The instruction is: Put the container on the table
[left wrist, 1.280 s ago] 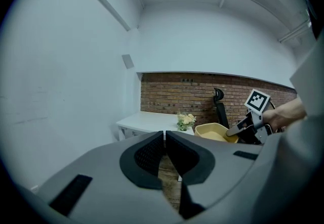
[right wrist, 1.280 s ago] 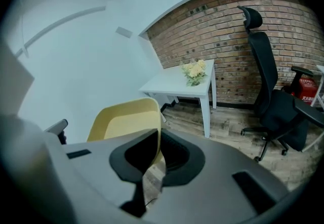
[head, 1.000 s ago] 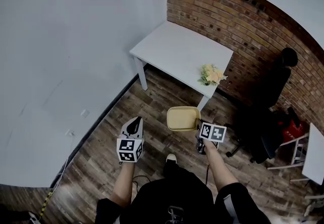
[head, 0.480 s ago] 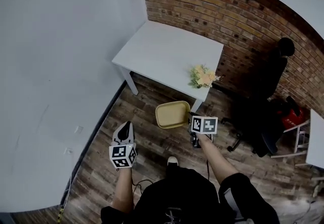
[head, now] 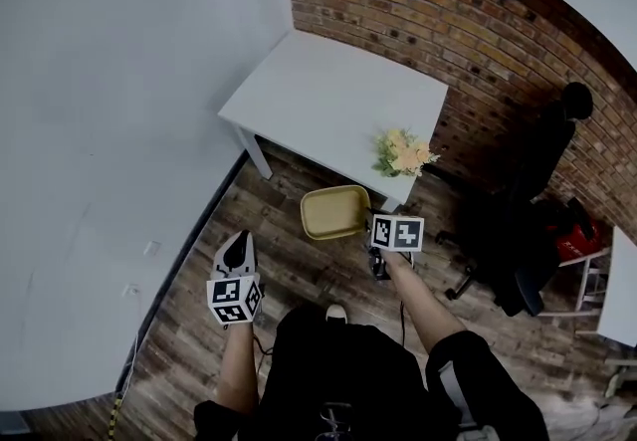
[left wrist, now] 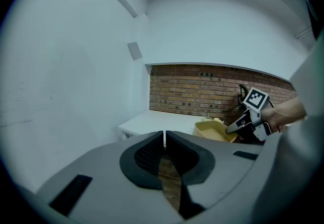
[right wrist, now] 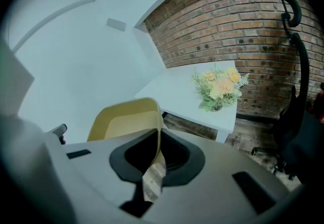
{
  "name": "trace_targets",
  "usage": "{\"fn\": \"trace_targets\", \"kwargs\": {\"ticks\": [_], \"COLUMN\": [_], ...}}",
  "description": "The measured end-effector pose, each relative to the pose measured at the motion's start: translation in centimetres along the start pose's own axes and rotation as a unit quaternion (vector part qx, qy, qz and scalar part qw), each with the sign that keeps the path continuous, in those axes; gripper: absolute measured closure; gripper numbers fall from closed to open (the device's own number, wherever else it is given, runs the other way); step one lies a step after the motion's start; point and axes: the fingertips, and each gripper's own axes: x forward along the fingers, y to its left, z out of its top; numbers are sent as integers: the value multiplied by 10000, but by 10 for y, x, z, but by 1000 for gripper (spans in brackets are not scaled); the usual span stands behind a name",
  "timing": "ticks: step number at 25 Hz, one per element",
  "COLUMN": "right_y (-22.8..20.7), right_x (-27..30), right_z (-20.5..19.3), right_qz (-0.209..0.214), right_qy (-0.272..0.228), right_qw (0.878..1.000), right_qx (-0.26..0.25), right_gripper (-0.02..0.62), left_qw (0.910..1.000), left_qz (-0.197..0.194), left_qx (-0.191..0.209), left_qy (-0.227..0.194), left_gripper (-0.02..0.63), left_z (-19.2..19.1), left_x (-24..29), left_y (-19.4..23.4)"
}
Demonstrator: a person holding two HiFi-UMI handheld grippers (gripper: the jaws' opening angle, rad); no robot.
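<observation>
Carry phase here: the right tool (head: 368,230) has its jaws clamped on the near rim of the shallow pale-yellow plastic container (head: 335,212). In the right gripper view the thin yellow wall sits pinched right between the jaws of the right tool (right wrist: 156,137), with the container (right wrist: 124,119) tipping away in front. It is up in the air over the dark wood-plank floor (head: 289,265), just short of the near corner of the white rectangular desk (head: 328,96), so not set down yet.

The left tool (head: 237,242) hangs low on the other side with its jaws pressed together on nothing, and the left gripper view confirms it: only a hairline slit at the left tool (left wrist: 164,137), with the container (left wrist: 212,129) off to its right.

My read is that the next move is a reach forward and up over the desk edge, levelling the container and lowering it flat before the jaws let go.

Watch the small bunch of cream and yellow flowers (head: 401,152) on the near right corner; the bare middle of the desk looks the safer landing.

Around it, a red brick wall (head: 478,21) runs behind the desk, a plain white wall (head: 100,81) is on the left, and a black office chair (head: 503,250) stands on the right.
</observation>
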Motion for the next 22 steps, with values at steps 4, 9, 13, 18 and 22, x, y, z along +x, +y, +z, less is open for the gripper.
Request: {"fn": "trace_targets", "kwargs": {"ticks": [4, 9, 13, 18, 22], "right_y": [3, 6, 10, 15, 23], "right_x": [9, 28, 53, 90, 129], "right_z": [13, 26, 42, 71, 102], "right_qz": [55, 24, -11, -87, -170], "right_qy": [-4, 28, 35, 19, -5], "right_qw": [10000, 10000, 10000, 9999, 9998], "right_qx": [-68, -34, 17, 62, 93], "right_gripper": [560, 560, 560, 560, 560], "left_qw": [10000, 9999, 9998, 9996, 9993], "left_qz": [74, 52, -35, -192, -322], "left_qx": [-43, -130, -175, -155, -132], "left_qy": [-32, -71, -98, -122, -132], "left_gripper": [581, 581, 581, 581, 581], "left_z": [4, 8, 13, 28, 42], "left_x": [9, 33, 62, 111, 156], "left_y": [5, 17, 32, 57, 87]}}
